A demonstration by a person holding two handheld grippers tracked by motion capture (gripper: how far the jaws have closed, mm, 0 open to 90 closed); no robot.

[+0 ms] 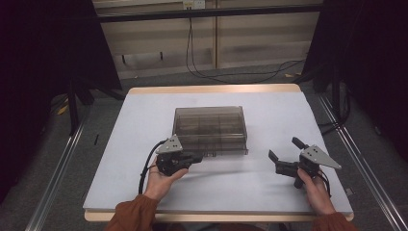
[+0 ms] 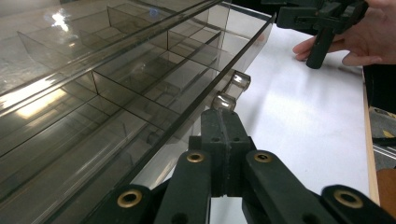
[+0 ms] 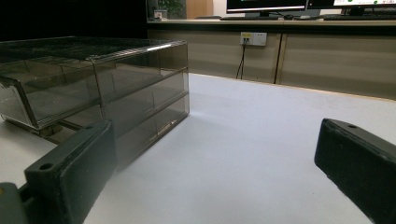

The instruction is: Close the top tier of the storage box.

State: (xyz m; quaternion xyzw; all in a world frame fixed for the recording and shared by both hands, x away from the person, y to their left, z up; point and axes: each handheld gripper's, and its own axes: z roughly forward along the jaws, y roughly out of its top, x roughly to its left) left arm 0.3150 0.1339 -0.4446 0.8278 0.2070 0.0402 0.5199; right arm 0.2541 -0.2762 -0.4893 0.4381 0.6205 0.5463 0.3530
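Drawer box lies long axis left-right, knob facing person. Left gripper pressed together at knob (right gripper spread).

No legible text, label, brand, number or sign in any view. Smoked clear drawer box near the middle of the counter: its faces carry no markings. Grey plates on the left tool and right tool: bare, holes only. Wall socket plate beyond the counter's far edge, seen in the right gripper view: too small to read any marking. Monitor screens at the top of that view: coloured specks along the bottom edge, too blurred to read.
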